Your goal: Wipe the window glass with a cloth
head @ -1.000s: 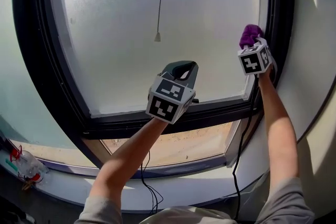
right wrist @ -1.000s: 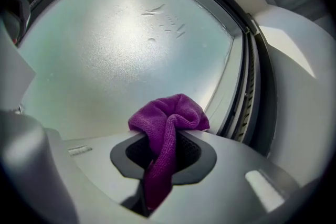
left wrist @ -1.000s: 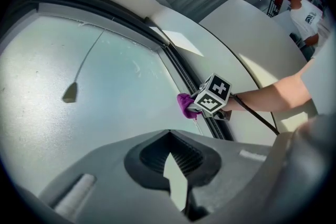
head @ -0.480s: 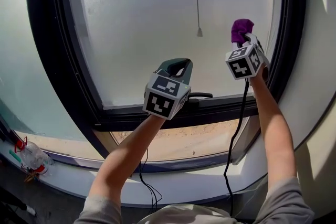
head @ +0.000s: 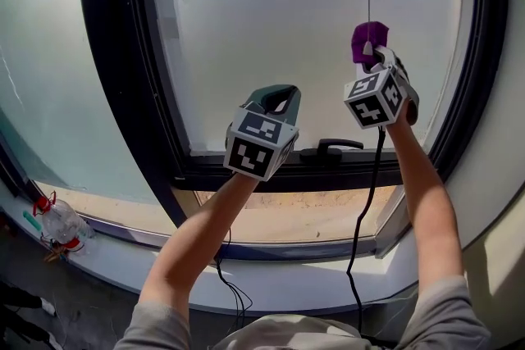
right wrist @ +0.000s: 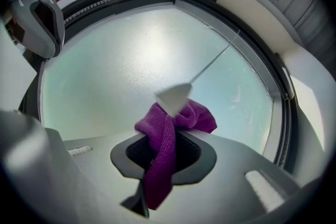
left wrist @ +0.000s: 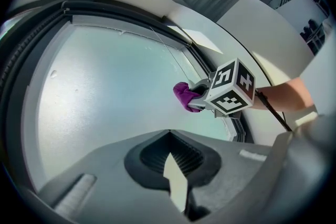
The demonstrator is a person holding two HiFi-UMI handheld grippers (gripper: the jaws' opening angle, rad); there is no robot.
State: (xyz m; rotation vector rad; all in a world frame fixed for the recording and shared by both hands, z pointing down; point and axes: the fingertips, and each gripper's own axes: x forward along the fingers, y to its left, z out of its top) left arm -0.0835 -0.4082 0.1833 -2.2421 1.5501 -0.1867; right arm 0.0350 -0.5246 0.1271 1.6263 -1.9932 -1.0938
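Glass (head: 279, 20) frosted, dark frame (head: 119, 53) — right gripper (head: 376, 61) pinching purple cloth (head: 366, 37) by glass; left gripper (head: 277, 98) pressed together, empty.

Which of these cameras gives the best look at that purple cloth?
The right gripper view: the purple cloth fills its middle, pinched in the right tongs, with its weave visible. The head view shows only a small tuft at the tongs' tip; the left gripper view shows it small, from the side.
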